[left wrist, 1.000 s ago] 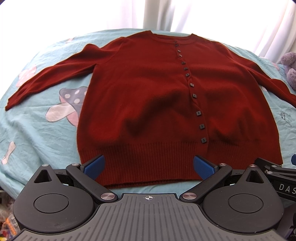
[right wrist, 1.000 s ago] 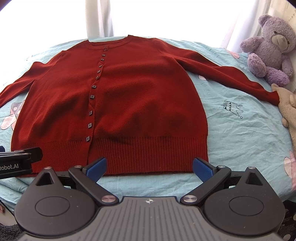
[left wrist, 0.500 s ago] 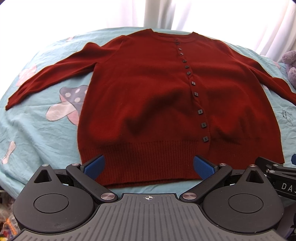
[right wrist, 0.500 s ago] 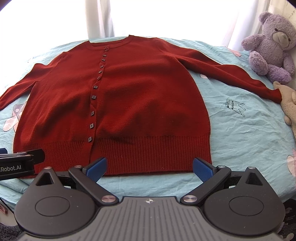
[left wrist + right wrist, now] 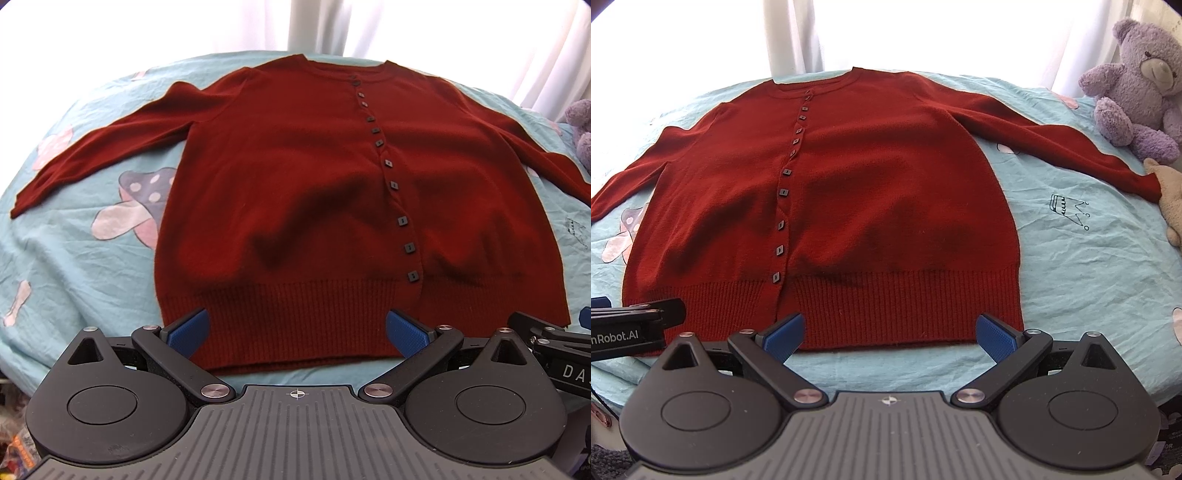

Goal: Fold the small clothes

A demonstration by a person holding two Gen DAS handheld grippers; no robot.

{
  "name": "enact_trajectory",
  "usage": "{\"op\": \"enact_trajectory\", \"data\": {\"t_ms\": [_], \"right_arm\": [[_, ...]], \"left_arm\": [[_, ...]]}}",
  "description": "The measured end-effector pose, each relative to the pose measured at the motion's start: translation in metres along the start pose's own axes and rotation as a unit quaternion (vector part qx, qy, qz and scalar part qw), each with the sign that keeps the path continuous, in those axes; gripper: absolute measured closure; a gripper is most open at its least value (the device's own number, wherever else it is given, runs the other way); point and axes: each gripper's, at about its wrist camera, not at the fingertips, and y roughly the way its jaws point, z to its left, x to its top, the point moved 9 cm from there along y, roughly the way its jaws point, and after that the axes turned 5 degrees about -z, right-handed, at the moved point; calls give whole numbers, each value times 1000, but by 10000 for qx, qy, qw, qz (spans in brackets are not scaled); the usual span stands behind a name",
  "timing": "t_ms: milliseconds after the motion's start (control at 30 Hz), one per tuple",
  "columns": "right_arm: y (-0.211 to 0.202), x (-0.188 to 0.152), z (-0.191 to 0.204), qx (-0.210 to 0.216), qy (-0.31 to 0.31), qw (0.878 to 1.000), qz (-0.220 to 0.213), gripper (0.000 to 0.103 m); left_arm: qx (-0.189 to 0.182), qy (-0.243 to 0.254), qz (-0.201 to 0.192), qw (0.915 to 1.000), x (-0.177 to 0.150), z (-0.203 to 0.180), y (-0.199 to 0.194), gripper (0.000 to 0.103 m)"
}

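A dark red buttoned cardigan (image 5: pixel 295 177) lies flat, front up, on a light blue sheet, with both sleeves spread out; it also shows in the right wrist view (image 5: pixel 849 192). My left gripper (image 5: pixel 297 328) is open and empty, its blue pads over the left part of the ribbed hem. My right gripper (image 5: pixel 890 332) is open and empty, over the right part of the hem near its lower edge. Each gripper's body shows at the edge of the other's view.
The blue printed sheet (image 5: pixel 74 258) covers the bed (image 5: pixel 1089 258). A purple teddy bear (image 5: pixel 1137 88) sits at the far right, a beige soft toy (image 5: pixel 1171 195) touches the right cuff. White curtains (image 5: pixel 790 33) hang behind.
Both views have shifted slightly: the cardigan sits a little farther right in each. Both grippers stay open.
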Motion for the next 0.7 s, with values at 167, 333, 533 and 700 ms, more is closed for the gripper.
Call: {"op": "enact_trajectory", "data": {"t_ms": [167,333,533,700], "right_arm": [[1,0,1,52,13,10000,0,4],[1,1,1,178,61,9998,-3,4],[3,5,3,521,263,9983,-77,4],[9,20,-21,757,832,9924,-502,4]], "left_arm": [[1,10,31,10000,0,0,2,0],[4,13,54,10000,0,0,4,0],[-29,4,103,9999,1,1,7,0],[-135,-96,144,9998,4,3,13,0]]}}
